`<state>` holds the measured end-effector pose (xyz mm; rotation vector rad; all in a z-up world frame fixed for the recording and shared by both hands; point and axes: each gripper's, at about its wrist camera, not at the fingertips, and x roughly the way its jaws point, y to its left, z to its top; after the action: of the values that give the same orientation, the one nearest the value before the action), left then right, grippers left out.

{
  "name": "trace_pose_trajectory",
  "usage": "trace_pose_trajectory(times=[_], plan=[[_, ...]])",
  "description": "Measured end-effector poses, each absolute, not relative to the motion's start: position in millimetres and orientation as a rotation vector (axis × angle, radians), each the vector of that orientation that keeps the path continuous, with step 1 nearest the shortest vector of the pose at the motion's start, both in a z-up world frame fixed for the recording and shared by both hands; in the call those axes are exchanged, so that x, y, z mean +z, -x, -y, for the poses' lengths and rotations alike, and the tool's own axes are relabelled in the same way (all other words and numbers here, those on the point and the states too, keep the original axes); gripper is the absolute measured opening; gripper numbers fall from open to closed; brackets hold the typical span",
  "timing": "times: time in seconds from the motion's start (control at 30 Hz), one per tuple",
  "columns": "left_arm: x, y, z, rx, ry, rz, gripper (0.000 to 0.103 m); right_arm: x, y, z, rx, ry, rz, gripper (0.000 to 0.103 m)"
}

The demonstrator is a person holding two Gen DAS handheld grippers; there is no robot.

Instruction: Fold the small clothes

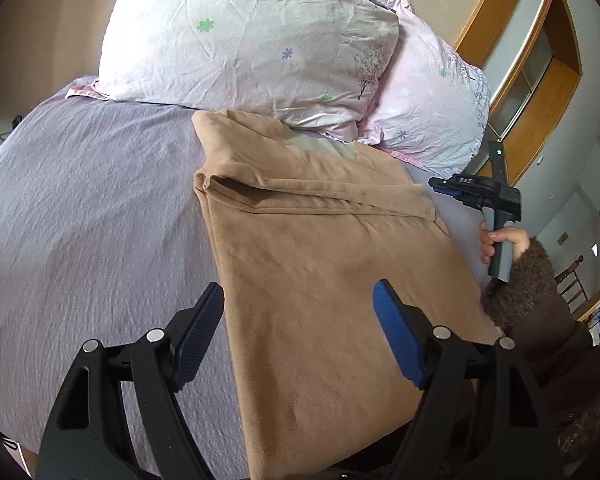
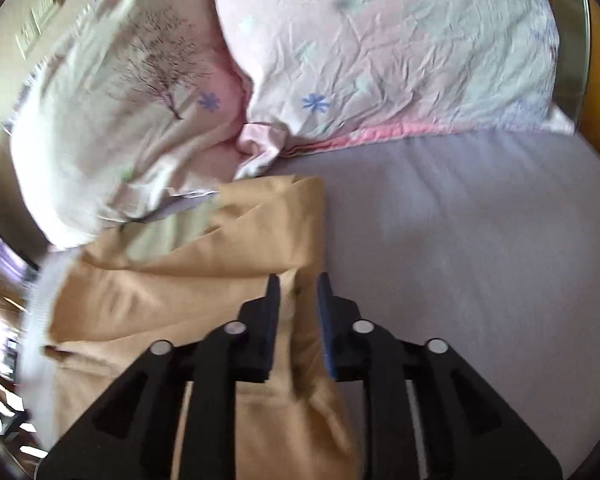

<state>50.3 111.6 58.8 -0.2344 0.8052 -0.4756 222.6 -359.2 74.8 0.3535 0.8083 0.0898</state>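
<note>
Open lavender bed sheet (image 1: 80, 208) left of tan garment (image 1: 320, 280), free passage to the bed's left edge. Head end blocked by two floral pillows (image 1: 252, 40), one overlapping the garment's top edge. Right side: bare sheet strip between garment and right edge, right gripper (image 1: 444, 185) hovering there. Wooden frame (image 1: 540, 80) beyond the right edge.

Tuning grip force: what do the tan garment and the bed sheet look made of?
Tan garment: soft matte knit, maybe fleece-like; faint nap, limp rounded folds. Bed sheet: lilac woven fabric, probably crinkled cotton; fine puckered texture, no sheen.
</note>
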Motion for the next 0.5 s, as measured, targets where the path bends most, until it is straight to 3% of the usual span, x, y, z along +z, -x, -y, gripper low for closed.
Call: trace_pose_trajectory(times=[0.17,0.27,0.3,0.43,0.5], plan=[[54.1,-48.2,-106.1,-0.498,0.238,-0.821,0.078,55.6,-210.1,349.9,0.138,-0.361,-0.893,0.025],[54.2,-39.9,-107.2,-0.491,0.23,-0.83,0.086,51.9,-202.6,343.6,0.109,-0.297,-0.88,0.002],[54.7,-34.0,-109.9,-0.486,0.226,-0.827,0.087,53.2,-200.9,347.7,0.107,-0.317,-0.88,0.0],[49.9,-9.3,-132.5,-0.509,0.291,-0.826,0.09,62.8,-168.5,367.0,0.066,-0.342,-0.825,0.0],[44.3,3.3,-143.9,-0.535,0.339,-0.832,0.091,67.1,-147.0,375.7,0.122,-0.389,-0.81,0.012]])
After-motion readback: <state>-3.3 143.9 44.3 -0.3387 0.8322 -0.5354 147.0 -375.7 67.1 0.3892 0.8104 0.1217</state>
